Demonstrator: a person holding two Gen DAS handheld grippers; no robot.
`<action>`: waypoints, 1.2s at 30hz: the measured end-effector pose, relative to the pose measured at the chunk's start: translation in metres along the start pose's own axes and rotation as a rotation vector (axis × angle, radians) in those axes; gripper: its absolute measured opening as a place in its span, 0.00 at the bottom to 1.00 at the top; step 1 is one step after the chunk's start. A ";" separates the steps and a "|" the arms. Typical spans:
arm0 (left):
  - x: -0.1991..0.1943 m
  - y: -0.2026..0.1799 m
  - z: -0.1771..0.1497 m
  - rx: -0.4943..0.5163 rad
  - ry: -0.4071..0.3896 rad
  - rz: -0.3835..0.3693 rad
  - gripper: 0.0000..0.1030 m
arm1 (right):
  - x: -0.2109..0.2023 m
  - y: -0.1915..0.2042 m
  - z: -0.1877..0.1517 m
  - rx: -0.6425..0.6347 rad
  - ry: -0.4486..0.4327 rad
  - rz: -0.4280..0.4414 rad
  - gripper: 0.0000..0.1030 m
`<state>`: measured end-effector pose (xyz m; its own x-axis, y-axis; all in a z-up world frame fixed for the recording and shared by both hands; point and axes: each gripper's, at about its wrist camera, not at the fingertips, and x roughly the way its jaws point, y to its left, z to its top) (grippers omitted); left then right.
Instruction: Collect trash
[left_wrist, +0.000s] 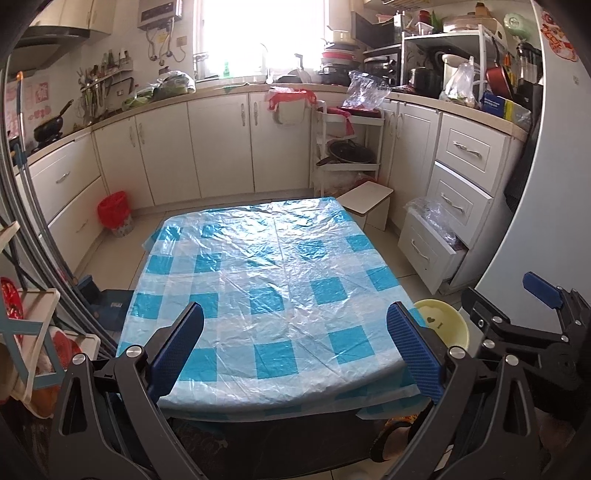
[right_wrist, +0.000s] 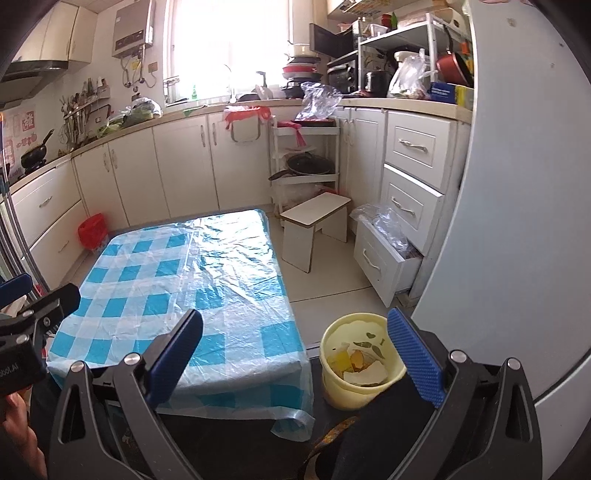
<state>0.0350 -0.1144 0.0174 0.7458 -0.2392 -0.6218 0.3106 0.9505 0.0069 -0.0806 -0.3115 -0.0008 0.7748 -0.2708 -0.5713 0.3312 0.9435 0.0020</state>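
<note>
A low table under a blue-and-white checked plastic cloth fills the middle of both views, with nothing lying on the cloth. A pale yellow bin stands on the floor at the table's right corner, holding scraps of paper and peel; the left wrist view shows only the bin's rim. My left gripper hangs open over the near table edge, nothing between its fingers. My right gripper is open too, spanning the table corner and the bin. The right gripper also appears at the right edge of the left wrist view.
White cabinets line the walls. A red-lined bin stands by the left cabinets. A small white stool, a white rack with pans and an open bottom drawer lie right of the table. A fridge is at far right.
</note>
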 end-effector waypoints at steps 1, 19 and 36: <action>0.006 0.008 0.000 -0.014 0.006 0.012 0.93 | 0.010 0.008 0.004 -0.022 0.003 0.011 0.93; 0.067 0.101 -0.006 -0.190 0.118 0.153 0.93 | 0.261 0.111 0.038 -0.199 0.318 0.108 0.93; 0.089 0.112 -0.014 -0.222 0.166 0.154 0.93 | 0.326 0.113 0.036 -0.182 0.401 0.141 0.93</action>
<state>0.1281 -0.0270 -0.0480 0.6617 -0.0710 -0.7464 0.0522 0.9975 -0.0487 0.2291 -0.3003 -0.1570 0.5238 -0.0756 -0.8485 0.1100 0.9937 -0.0206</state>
